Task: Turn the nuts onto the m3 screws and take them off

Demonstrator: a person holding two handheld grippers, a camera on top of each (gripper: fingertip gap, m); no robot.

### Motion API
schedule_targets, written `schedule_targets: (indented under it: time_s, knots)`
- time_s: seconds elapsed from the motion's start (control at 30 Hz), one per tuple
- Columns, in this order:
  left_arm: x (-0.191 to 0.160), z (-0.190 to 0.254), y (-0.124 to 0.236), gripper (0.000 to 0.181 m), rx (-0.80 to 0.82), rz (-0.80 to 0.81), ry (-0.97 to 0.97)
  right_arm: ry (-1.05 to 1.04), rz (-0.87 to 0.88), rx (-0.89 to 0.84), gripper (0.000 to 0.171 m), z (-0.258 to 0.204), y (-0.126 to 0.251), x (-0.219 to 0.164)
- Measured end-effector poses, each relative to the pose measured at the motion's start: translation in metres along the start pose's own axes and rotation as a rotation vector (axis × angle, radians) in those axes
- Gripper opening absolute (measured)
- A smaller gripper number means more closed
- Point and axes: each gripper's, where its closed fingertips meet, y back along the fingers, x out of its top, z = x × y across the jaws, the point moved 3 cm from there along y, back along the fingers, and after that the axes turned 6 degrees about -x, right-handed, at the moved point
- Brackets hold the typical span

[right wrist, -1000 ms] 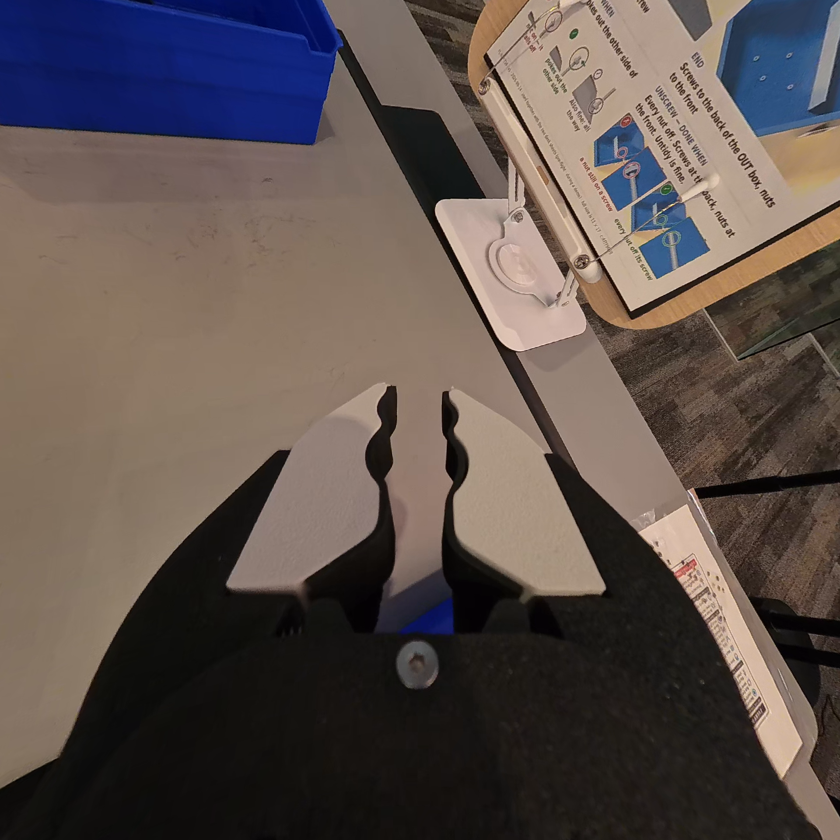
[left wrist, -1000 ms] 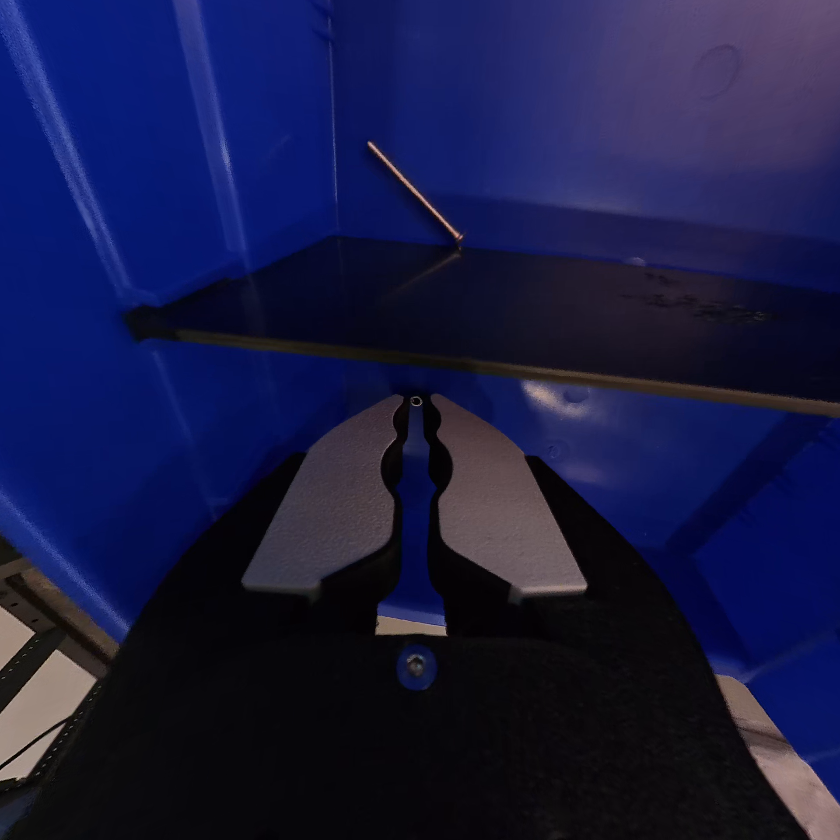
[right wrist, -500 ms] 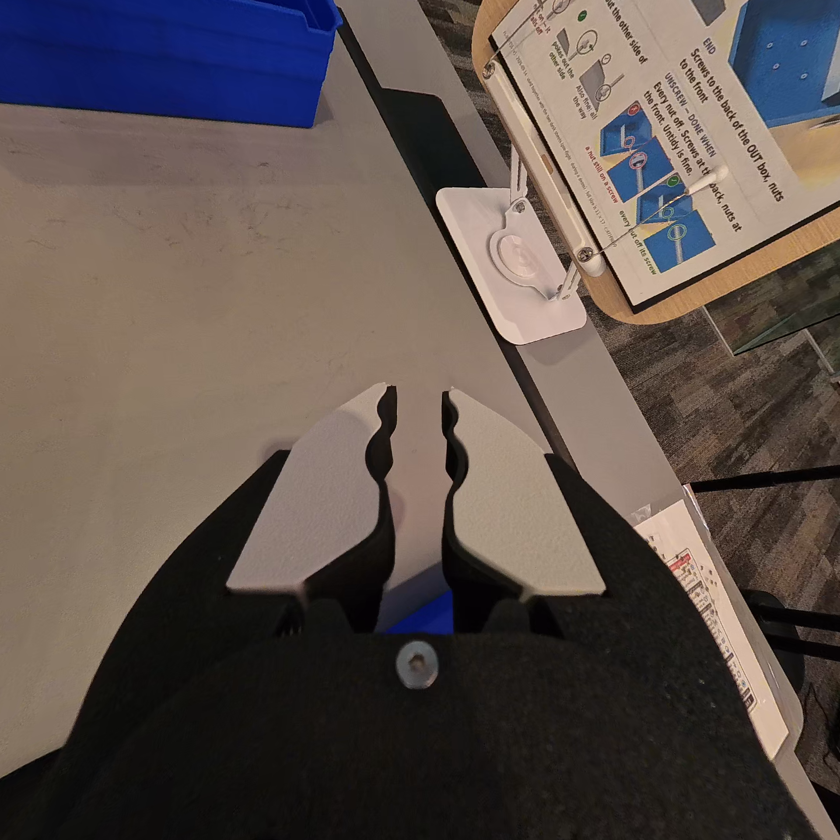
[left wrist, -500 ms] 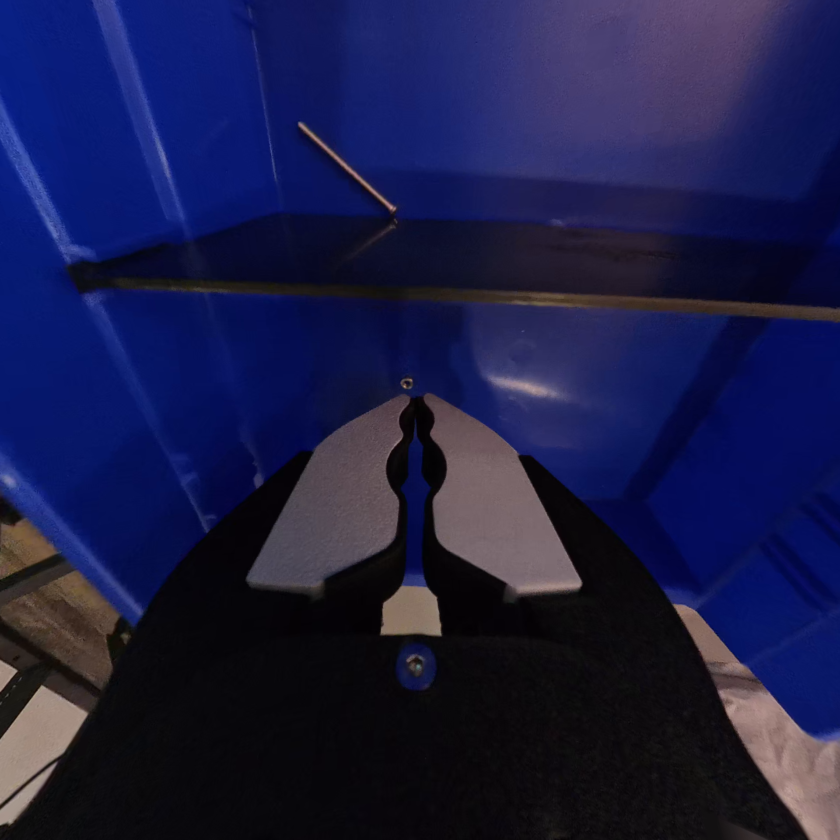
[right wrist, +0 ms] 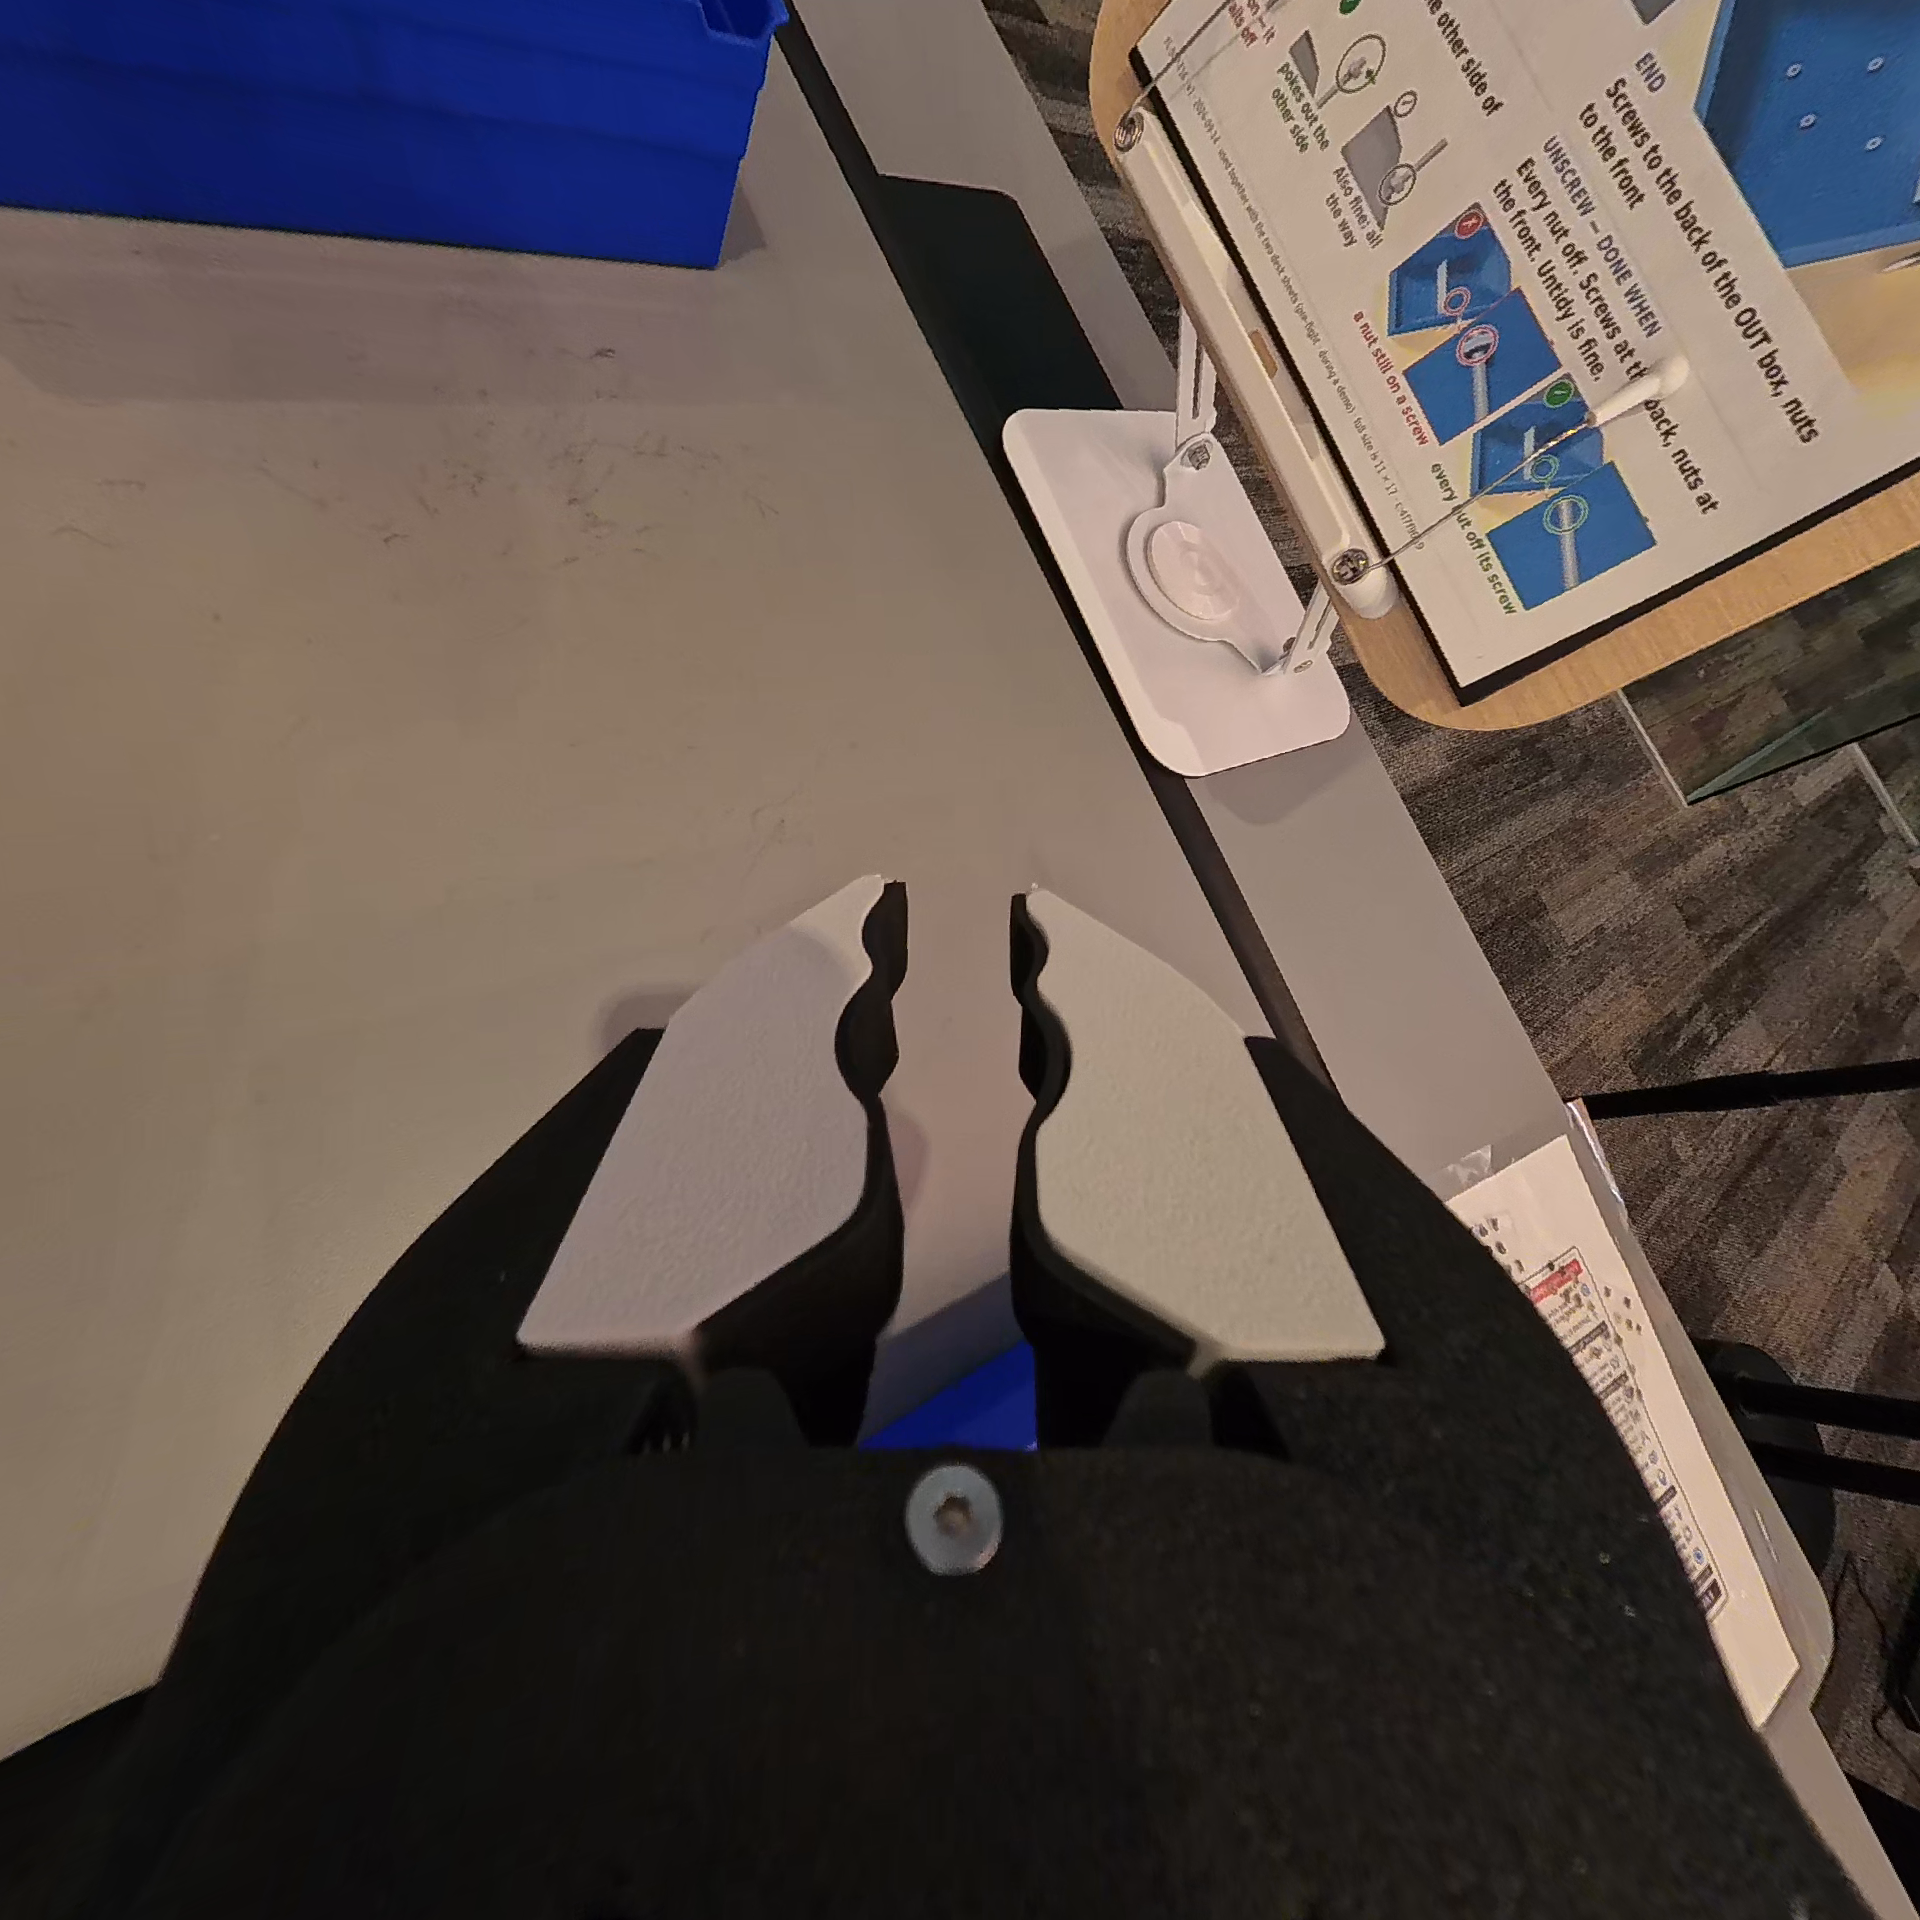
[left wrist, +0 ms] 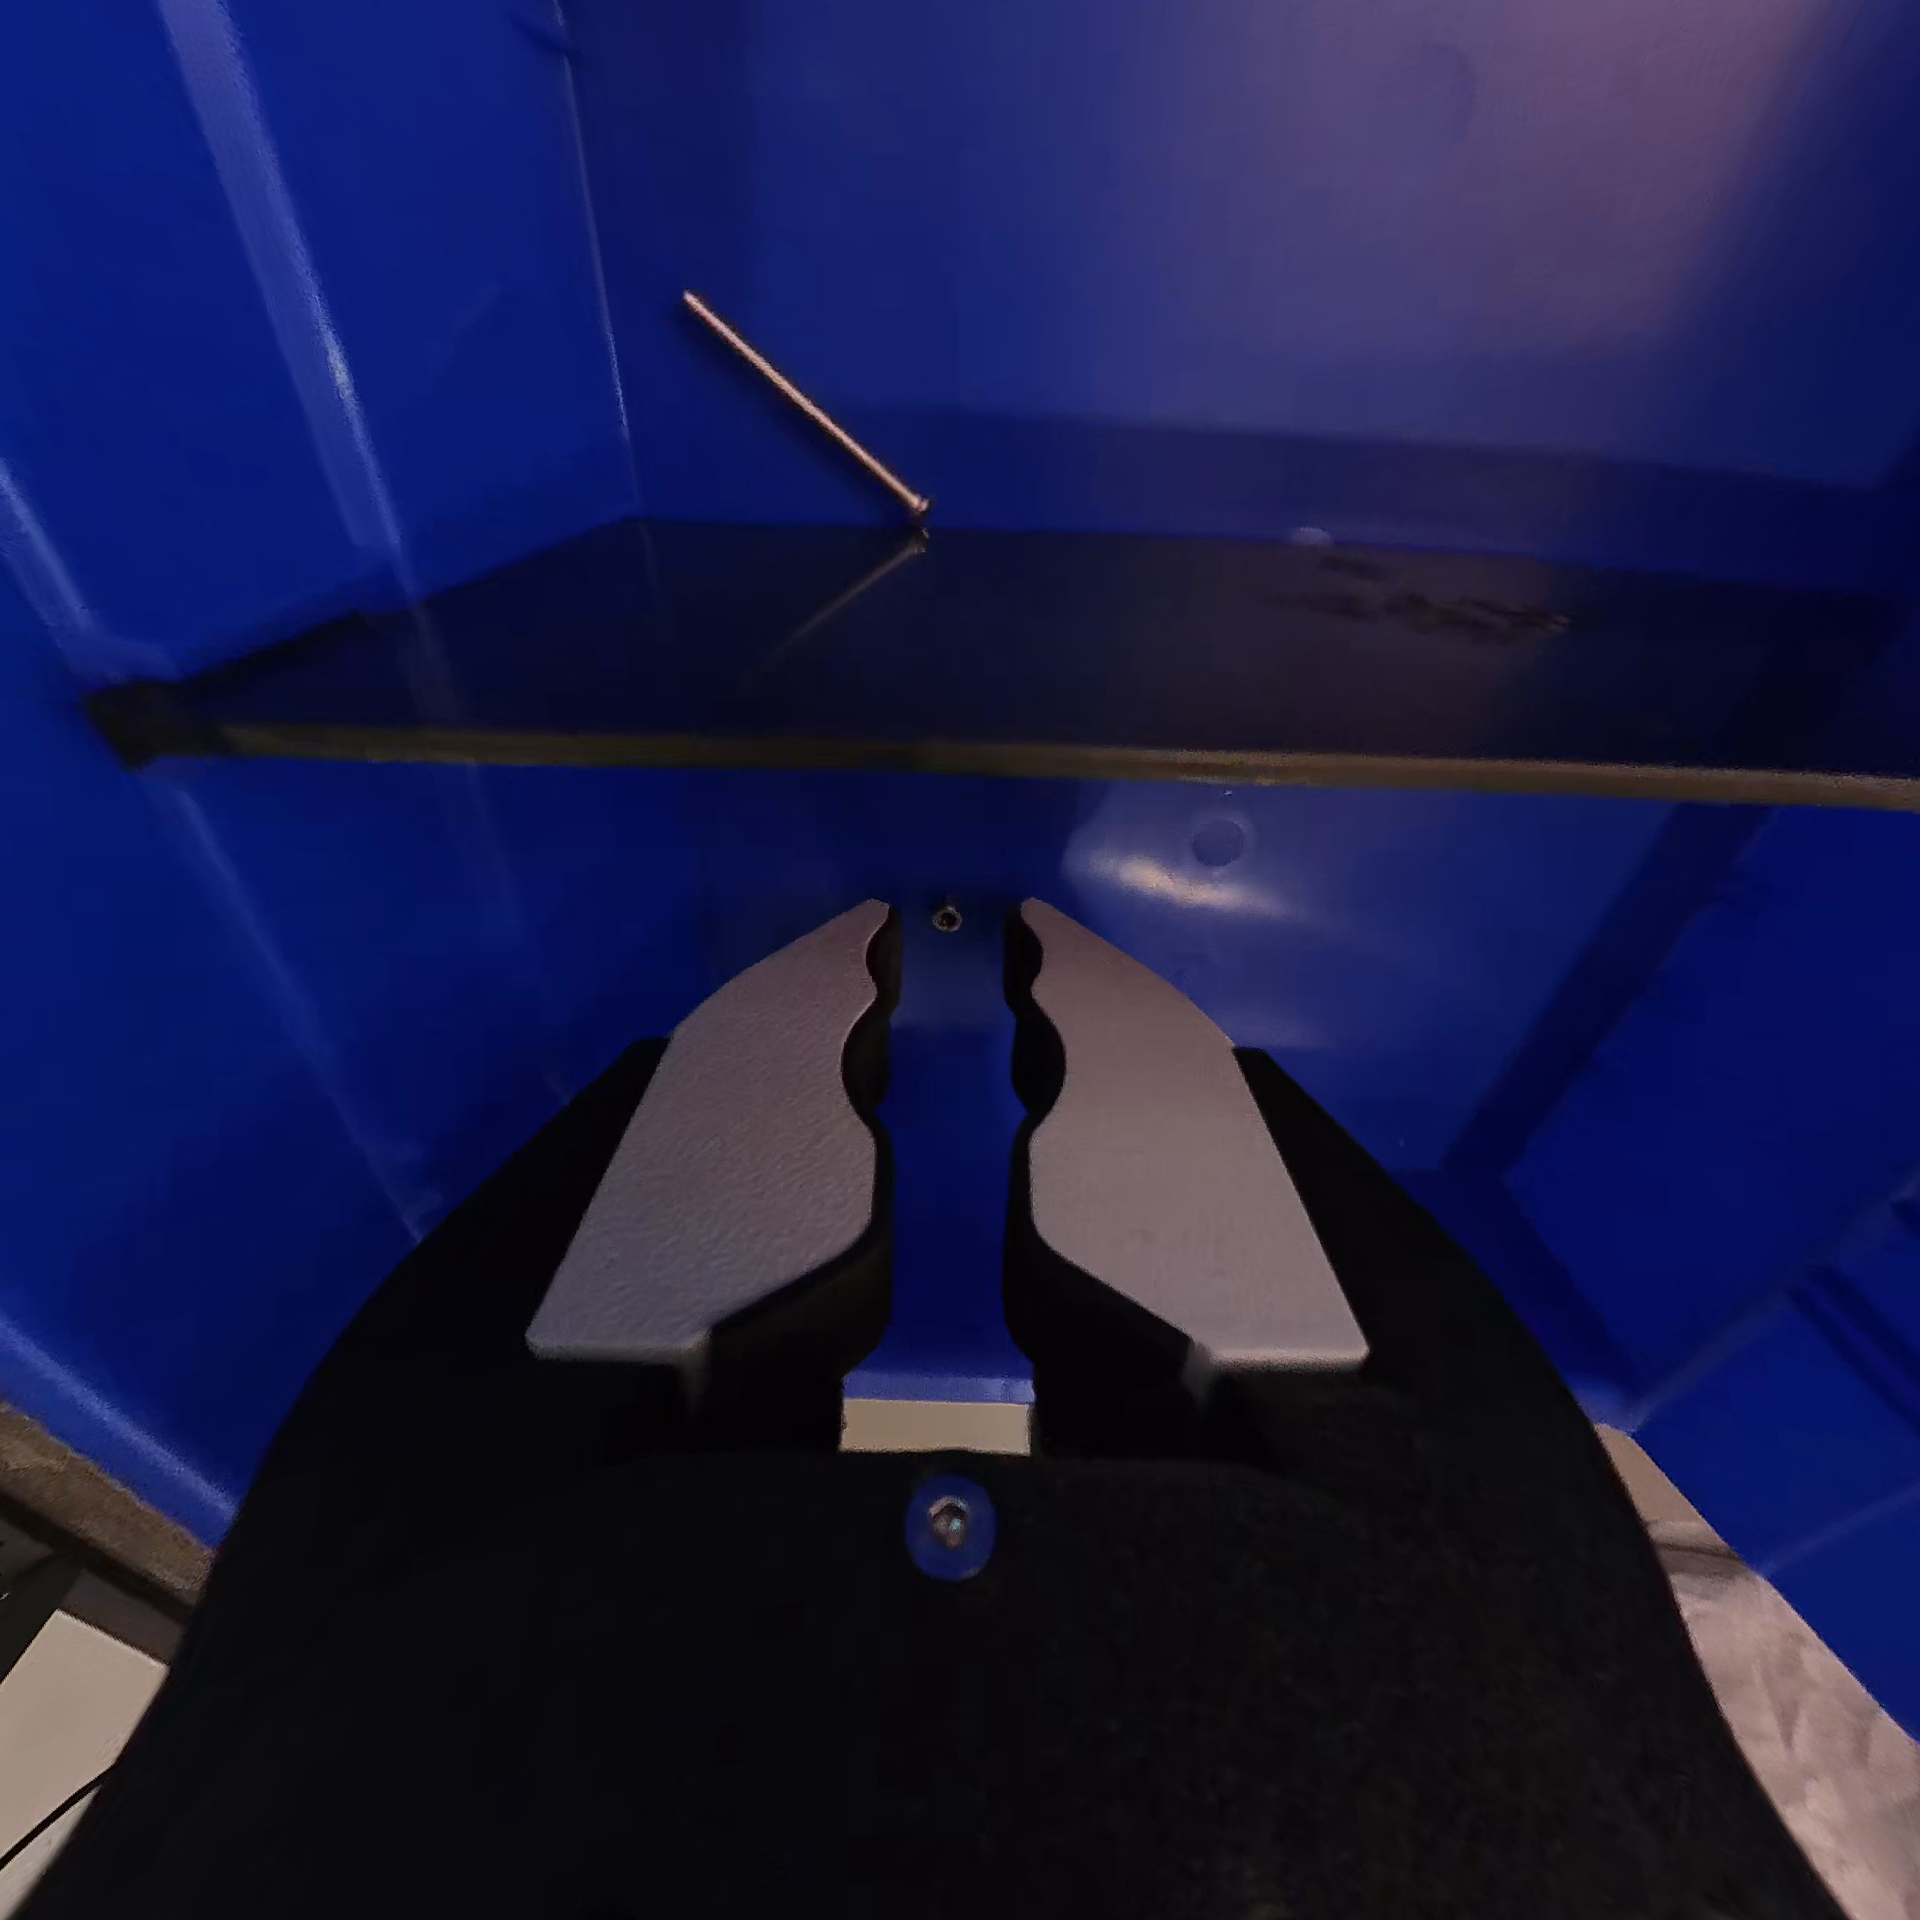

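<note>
In the left wrist view I look into a blue bin (left wrist: 1247,260) split by a dark divider panel (left wrist: 1039,644). A long thin screw (left wrist: 805,400) leans in the far compartment behind the divider. A small metal nut (left wrist: 945,918) lies on the blue surface of the near compartment. My left gripper (left wrist: 951,912) is open, with the nut level with its fingertips and a gap to each pad. My right gripper (right wrist: 958,894) is open and empty above the grey table (right wrist: 416,675).
Another blue bin (right wrist: 364,125) stands at the table's far left. A white stand base (right wrist: 1174,592) carries an instruction board (right wrist: 1558,291) at the table's right edge. A printed sheet (right wrist: 1621,1403) lies near the right edge. Carpet floor lies beyond. Across from one pair of fingers to the other is roughly 55 cm.
A second ago the nut sat between my left fingertips. Half a second ago they were shut, with the nut lying free just ahead. Now they stand open around it. The right gripper drifted slightly.
</note>
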Motion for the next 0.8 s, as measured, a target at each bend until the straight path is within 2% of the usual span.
schedule_targets:
  time_s: [0.8]
  knots:
    - [-0.0009,0.0008,-0.0026,0.006,-0.029,0.004,0.005,0.005,-0.006,0.006,0.019,-0.0008,0.0009,-0.0002]
